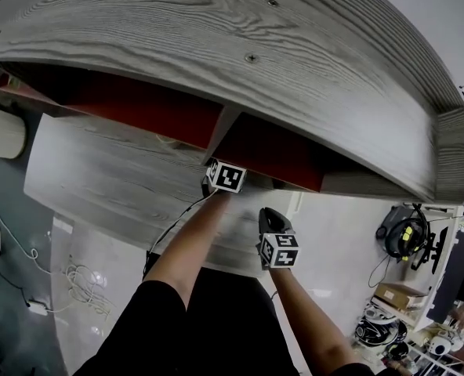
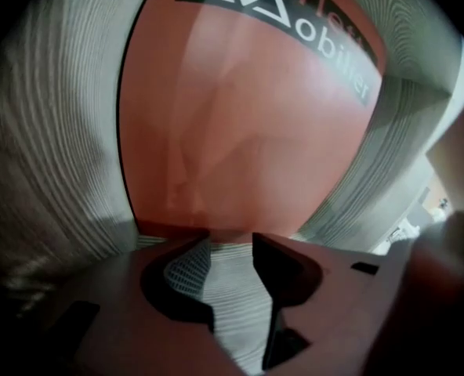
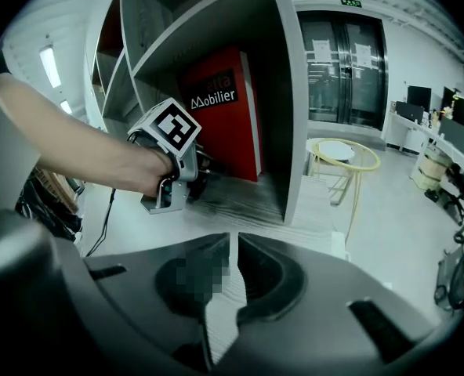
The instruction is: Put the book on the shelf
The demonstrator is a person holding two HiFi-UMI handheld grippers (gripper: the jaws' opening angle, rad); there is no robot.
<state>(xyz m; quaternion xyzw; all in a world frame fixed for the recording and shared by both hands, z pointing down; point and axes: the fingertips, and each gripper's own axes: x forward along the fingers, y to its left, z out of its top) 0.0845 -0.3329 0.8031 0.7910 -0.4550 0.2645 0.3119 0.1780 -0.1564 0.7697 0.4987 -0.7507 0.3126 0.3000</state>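
Grey shelf [image 1: 216, 53] holds red book [image 2: 240, 116] (white "Mobilier" print) upright; L gripper [image 2: 232, 240] jaws apart, R gripper [image 3: 233, 240] closed.

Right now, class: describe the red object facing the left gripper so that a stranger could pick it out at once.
Find the grey wood-grain shelf unit, then the compartment the left gripper points into. At its back a tall, flat red book stands upright. Unlike the plain grey walls around it, it carries a dark top band with white lettering reading "Mobilier".
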